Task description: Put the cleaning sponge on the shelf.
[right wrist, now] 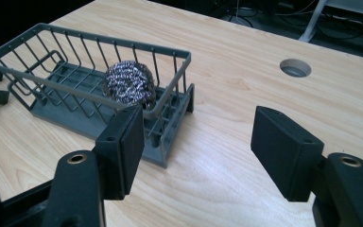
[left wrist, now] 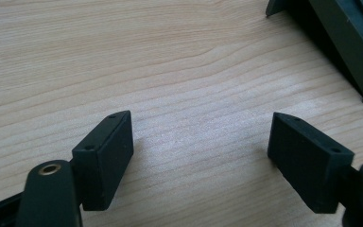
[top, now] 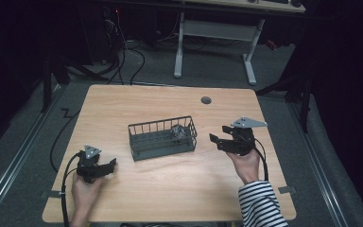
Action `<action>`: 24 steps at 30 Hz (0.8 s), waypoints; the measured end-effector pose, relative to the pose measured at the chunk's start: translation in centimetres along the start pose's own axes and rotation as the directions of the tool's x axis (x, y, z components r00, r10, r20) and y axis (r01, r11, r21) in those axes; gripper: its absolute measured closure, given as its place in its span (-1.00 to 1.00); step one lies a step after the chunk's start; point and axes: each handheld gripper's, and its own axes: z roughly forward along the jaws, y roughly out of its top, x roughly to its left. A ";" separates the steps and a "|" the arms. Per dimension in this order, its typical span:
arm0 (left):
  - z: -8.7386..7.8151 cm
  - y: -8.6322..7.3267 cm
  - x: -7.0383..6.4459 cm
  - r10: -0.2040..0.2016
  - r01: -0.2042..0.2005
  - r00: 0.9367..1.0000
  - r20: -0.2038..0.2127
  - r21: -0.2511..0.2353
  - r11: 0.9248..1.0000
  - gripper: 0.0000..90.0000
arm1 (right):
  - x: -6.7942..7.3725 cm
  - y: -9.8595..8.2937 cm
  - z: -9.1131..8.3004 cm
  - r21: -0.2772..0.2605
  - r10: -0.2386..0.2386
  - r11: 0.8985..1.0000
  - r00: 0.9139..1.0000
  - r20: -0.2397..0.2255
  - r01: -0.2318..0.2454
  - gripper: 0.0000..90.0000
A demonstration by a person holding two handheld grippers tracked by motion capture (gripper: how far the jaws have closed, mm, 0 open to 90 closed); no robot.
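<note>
Here a grey wire basket sat mid-tabletop, a steel scourer inside at its right end. Left tongs hung wide open and empty over bare wood, left of the basket and well apart. Right tongs also gaped wide, holding nothing, near the basket's right end, not touching. A cable hole lay behind.

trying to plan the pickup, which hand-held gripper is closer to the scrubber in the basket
The right hand-held gripper. It sits just beside the basket end where the steel scrubber lies; the left hand-held gripper is near the opposite end, lower on the table.
</note>
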 end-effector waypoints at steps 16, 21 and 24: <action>0.0 0.0 0.0 0.000 0.000 1.000 0.002 -0.001 1.000 -0.47 | -1.2 -4.1 -1.9 -0.019 0.078 0.997 0.997 0.006 -0.078 -0.18; 0.0 0.0 0.0 -0.001 0.001 1.000 0.002 -0.001 1.000 -0.47 | -2.0 -5.9 -2.2 -0.020 0.116 0.993 0.993 0.014 -0.116 -0.18; 0.0 0.0 0.0 0.000 0.000 1.000 0.002 -0.001 1.000 -0.47 | -2.1 -6.5 -2.1 -0.013 0.131 0.991 0.991 0.019 -0.131 -0.18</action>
